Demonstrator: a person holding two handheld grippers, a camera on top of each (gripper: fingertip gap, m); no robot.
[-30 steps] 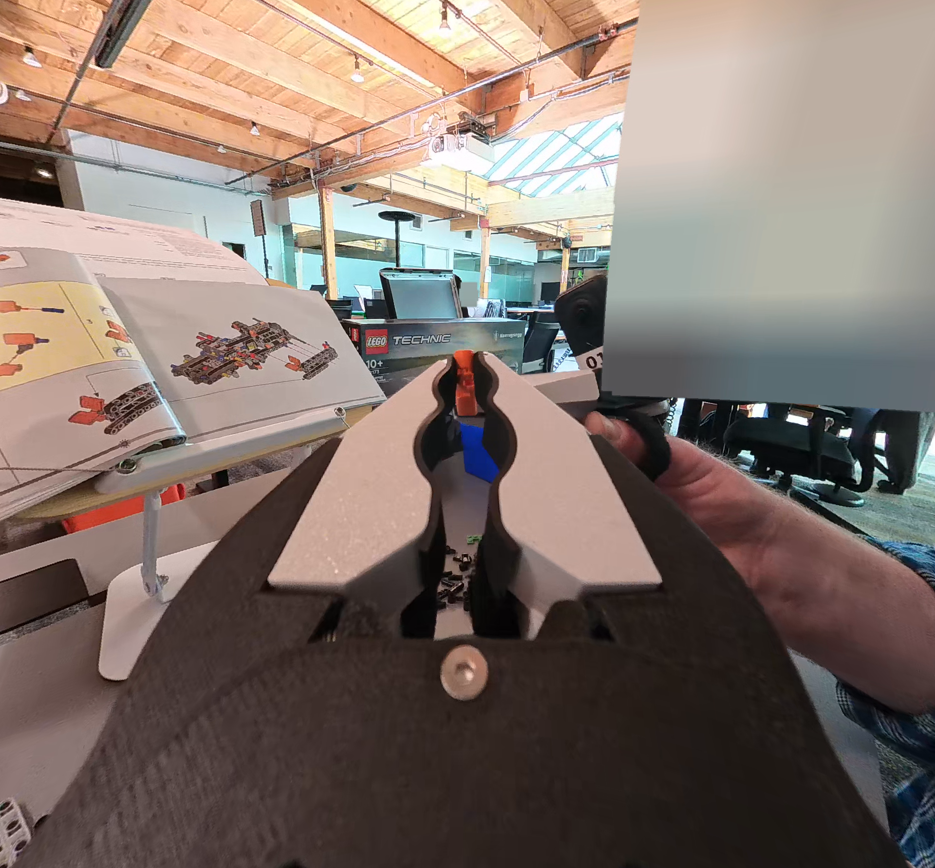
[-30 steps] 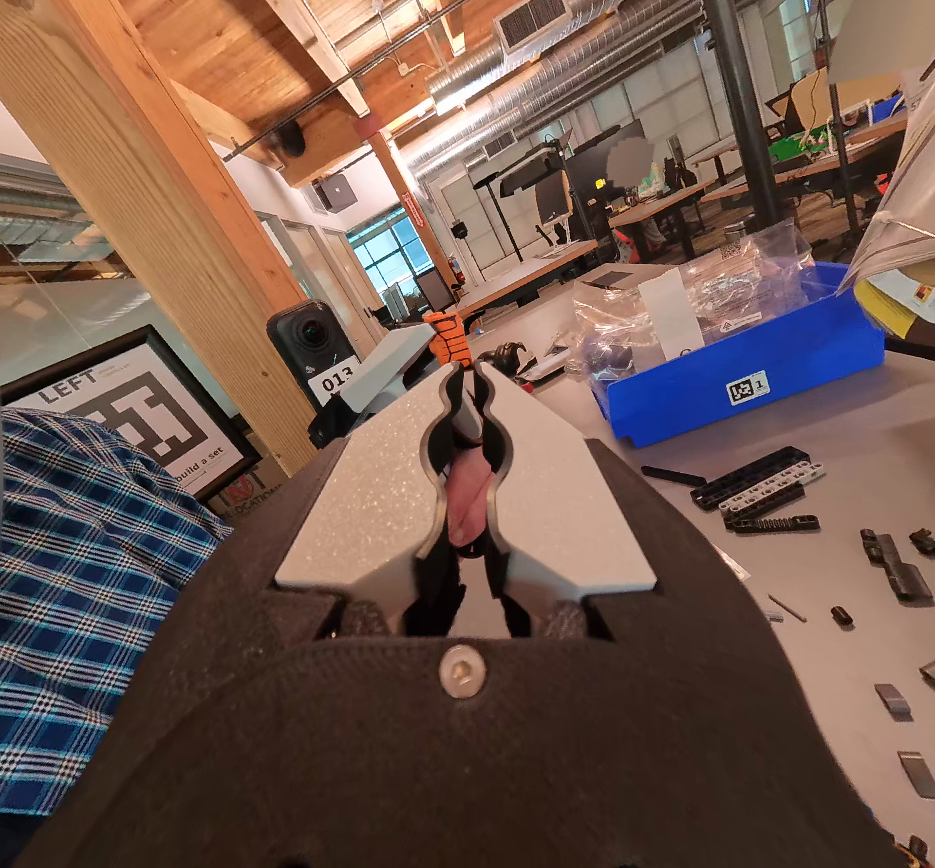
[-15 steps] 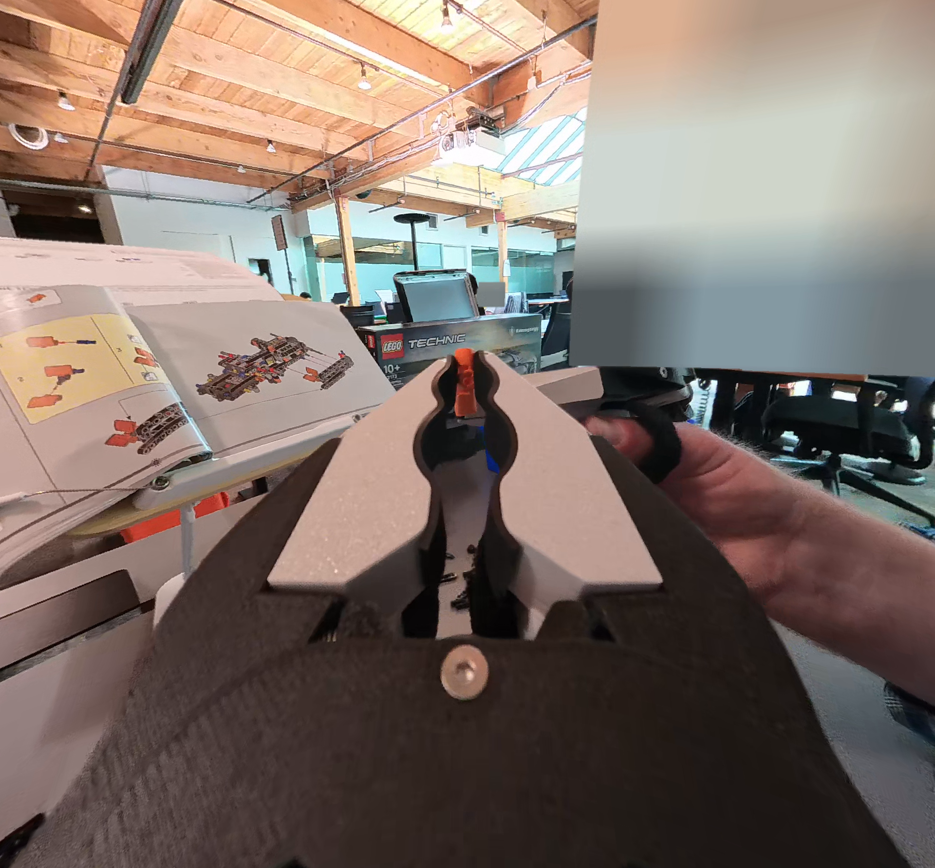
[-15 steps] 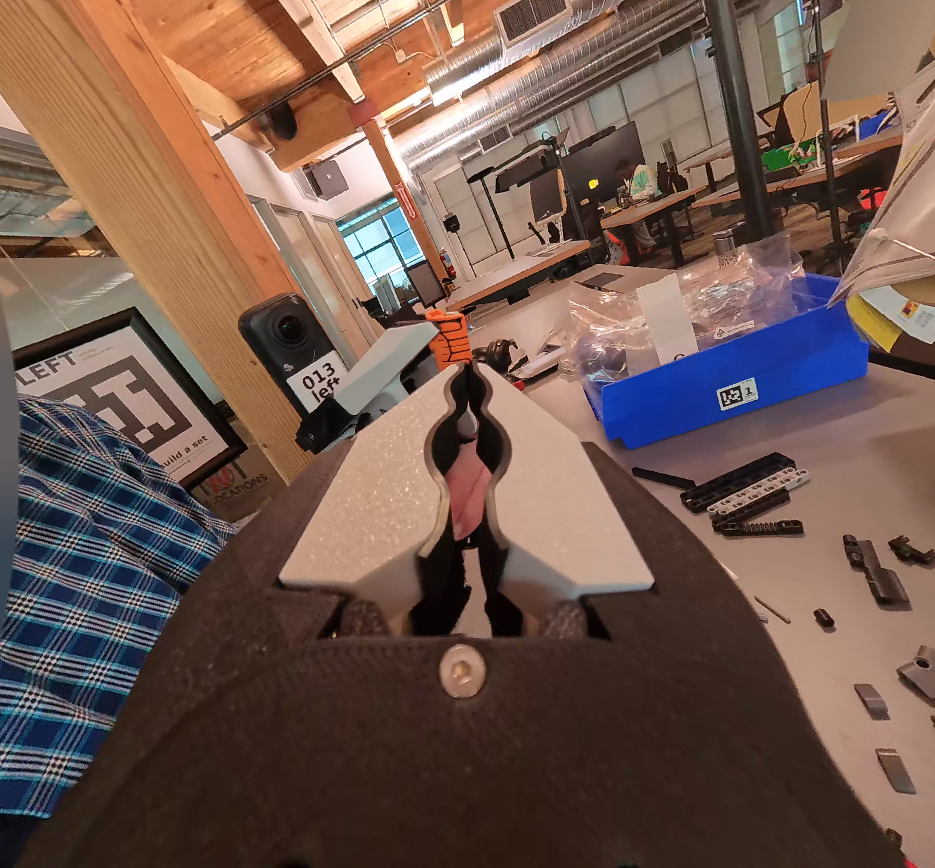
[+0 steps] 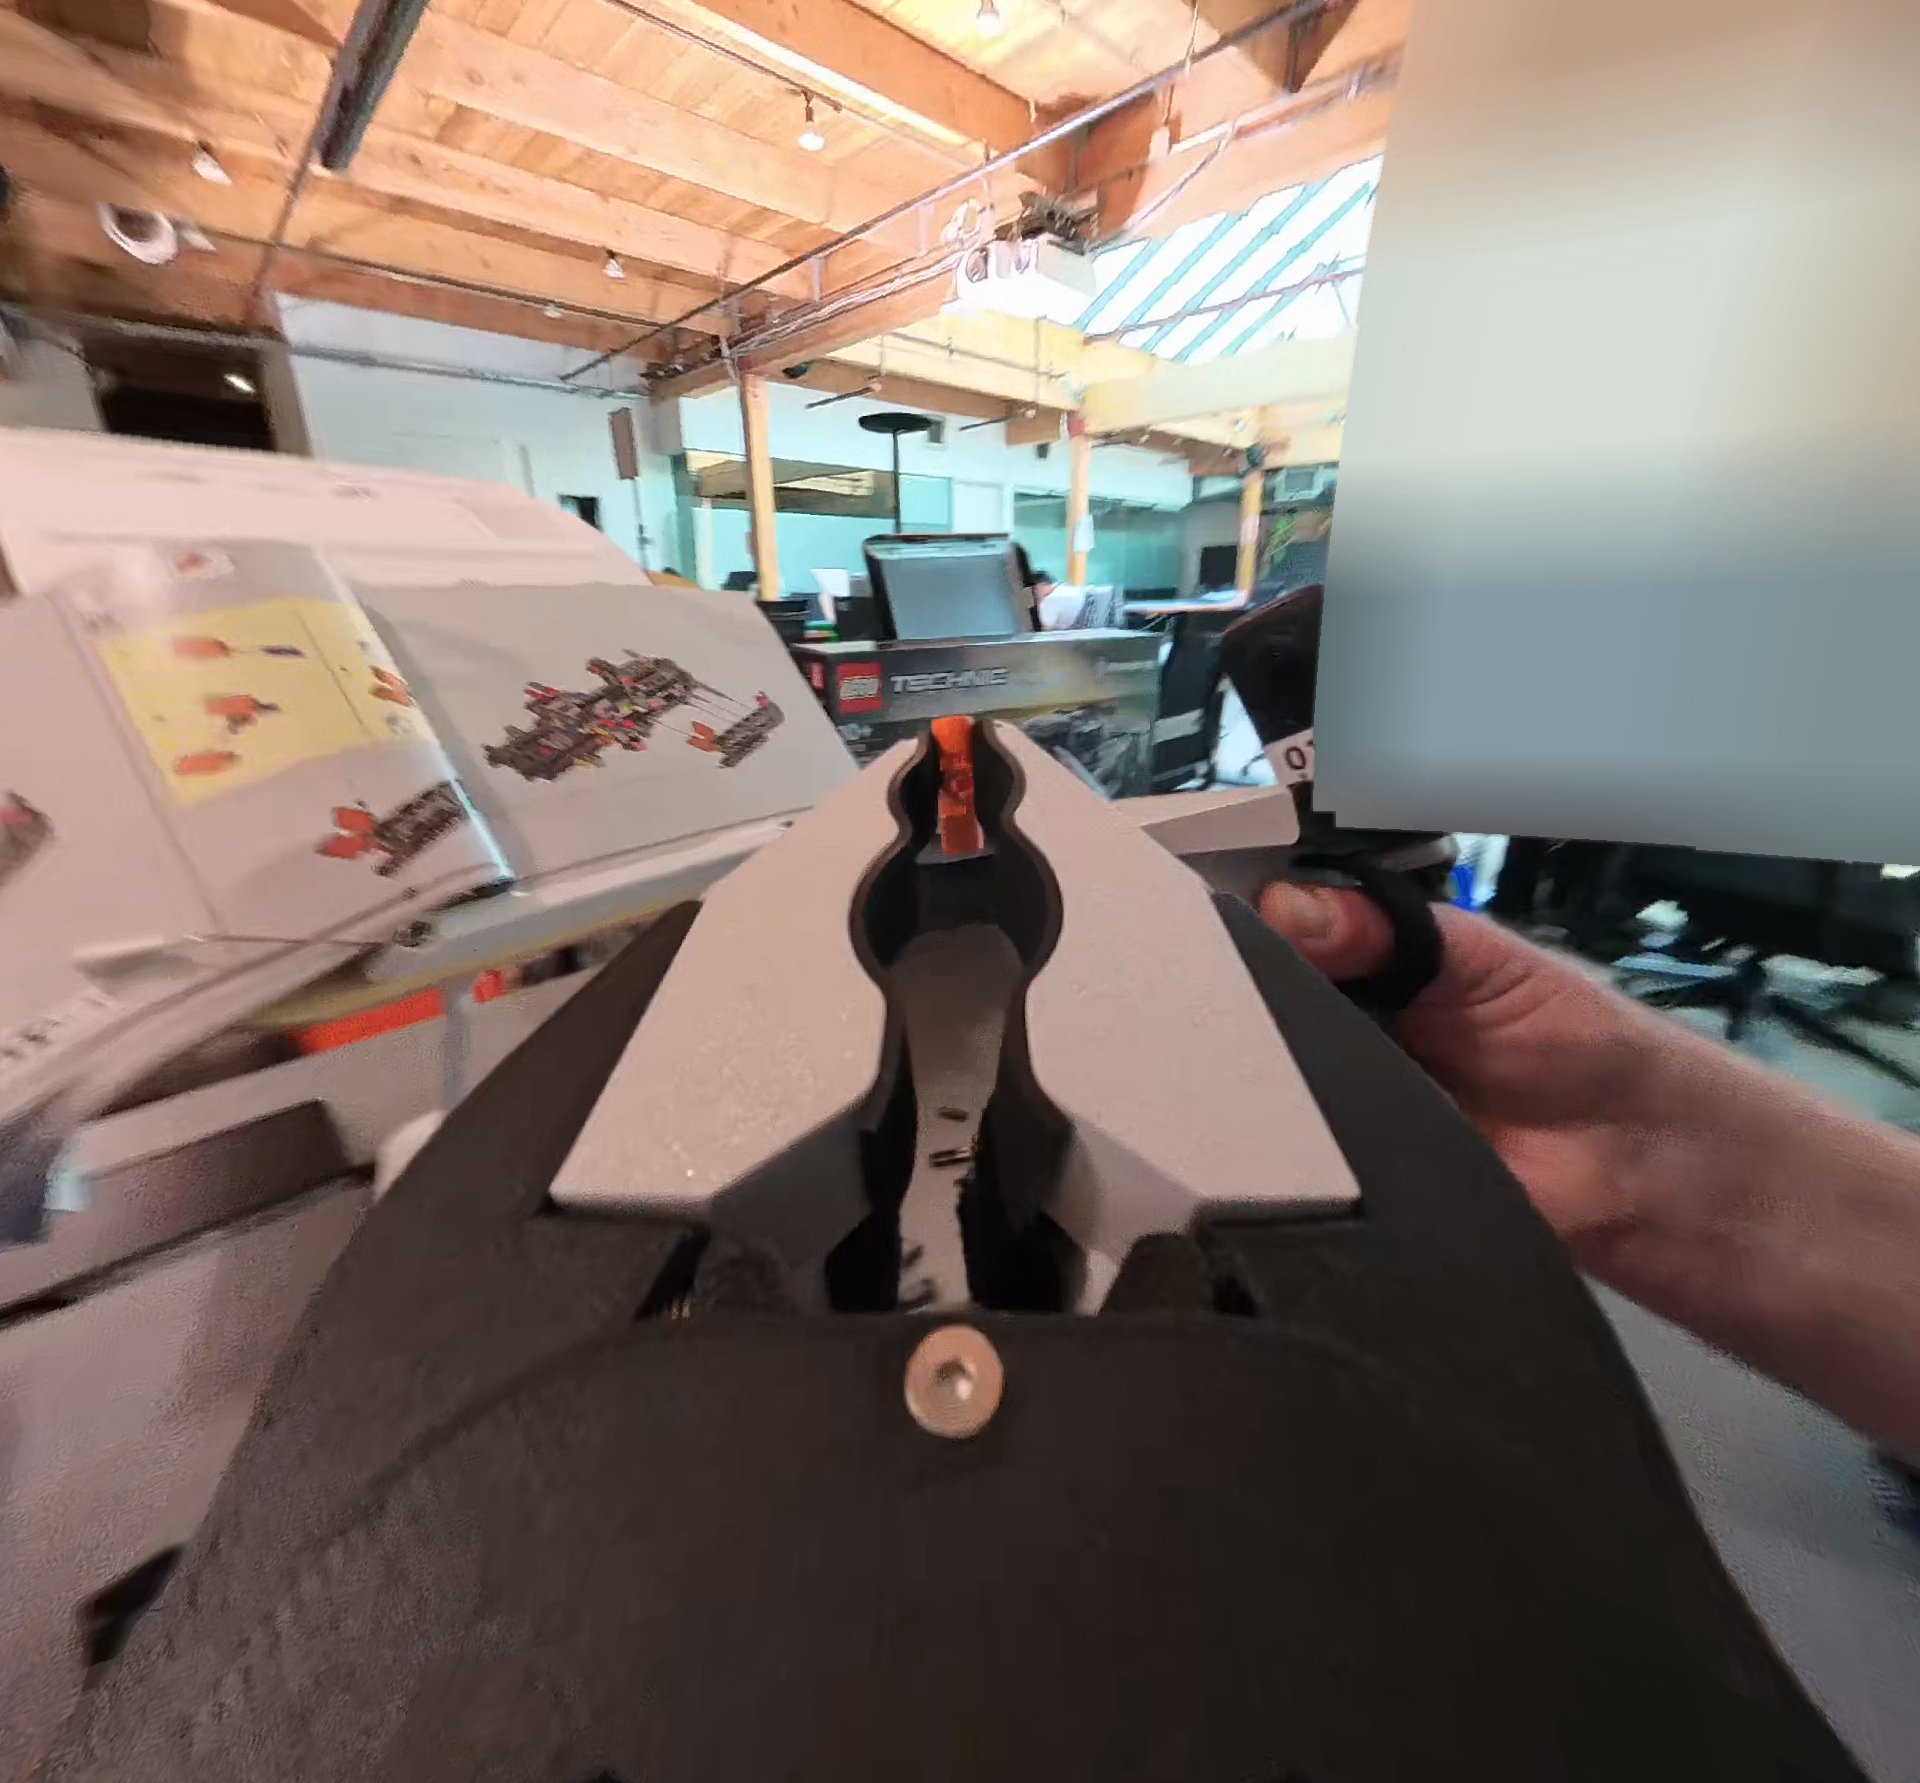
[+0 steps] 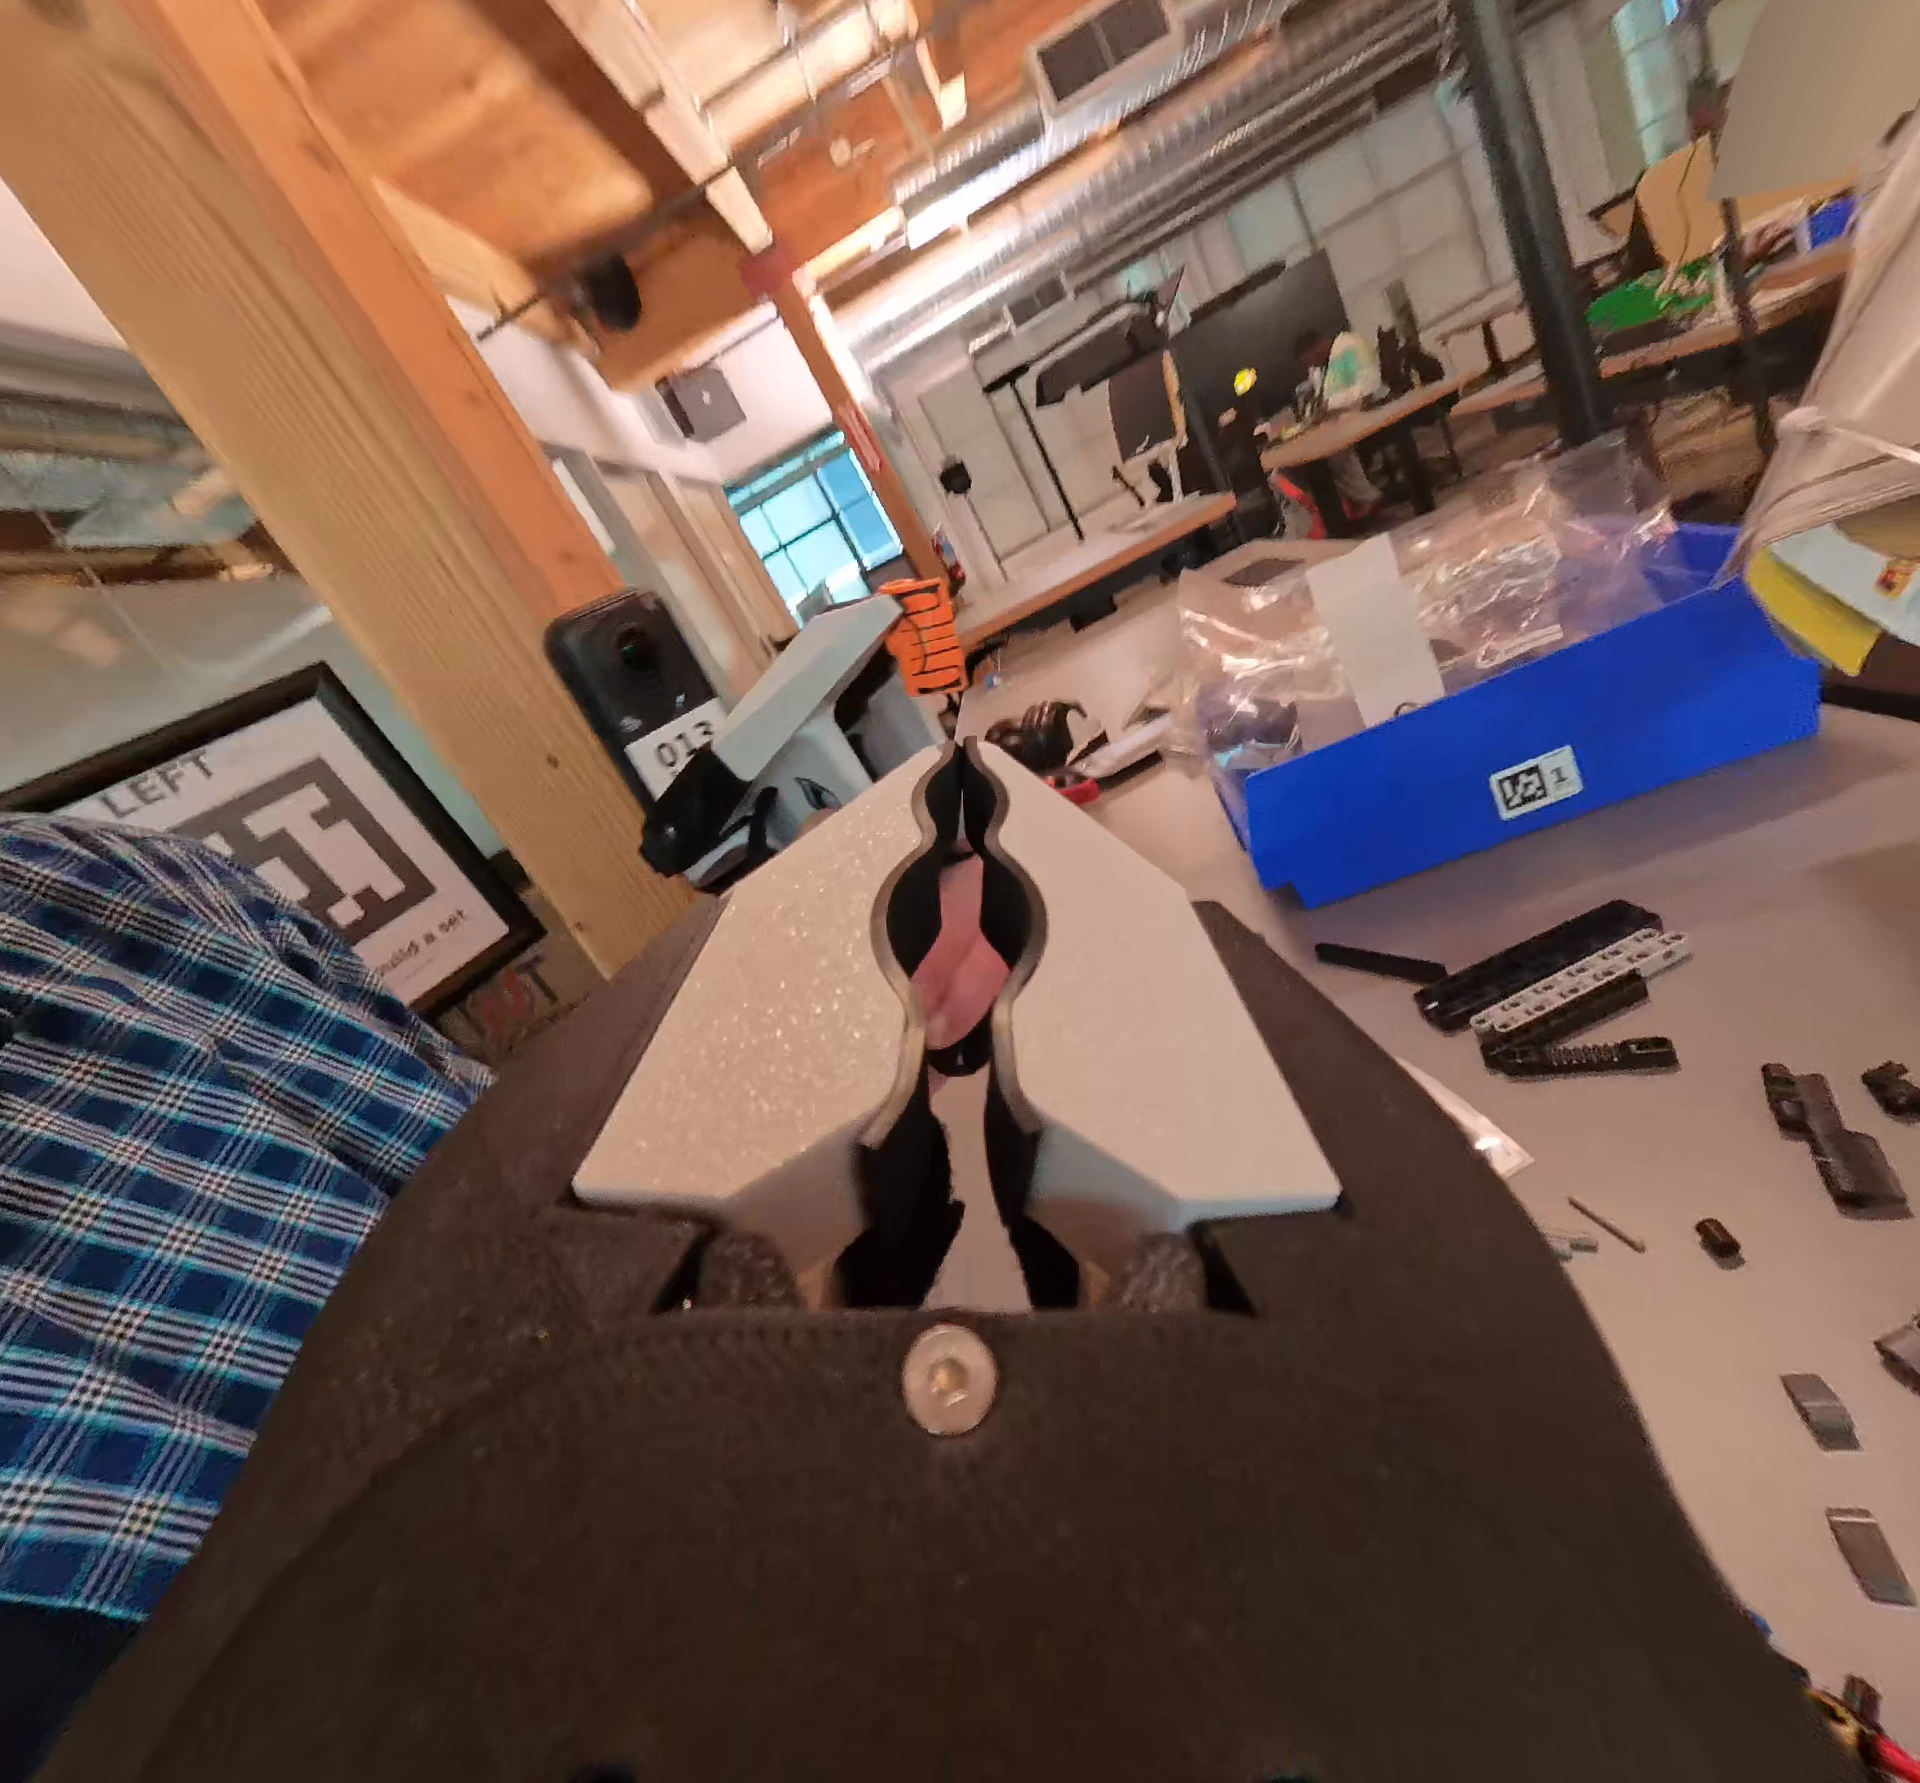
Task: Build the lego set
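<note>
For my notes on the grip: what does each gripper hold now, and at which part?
The left gripper pinches an orange piece at its lower end, between the fingertips. The right gripper is shut, holding nothing visible.

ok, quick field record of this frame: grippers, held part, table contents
left gripper: shut on orange piece
right gripper: shut, nothing visible between the tips
instruction booklet: open on a stand, left of left gripper
blue bin: on table, holds clear plastic bags
loose parts: black and white beams in front of bin
</note>
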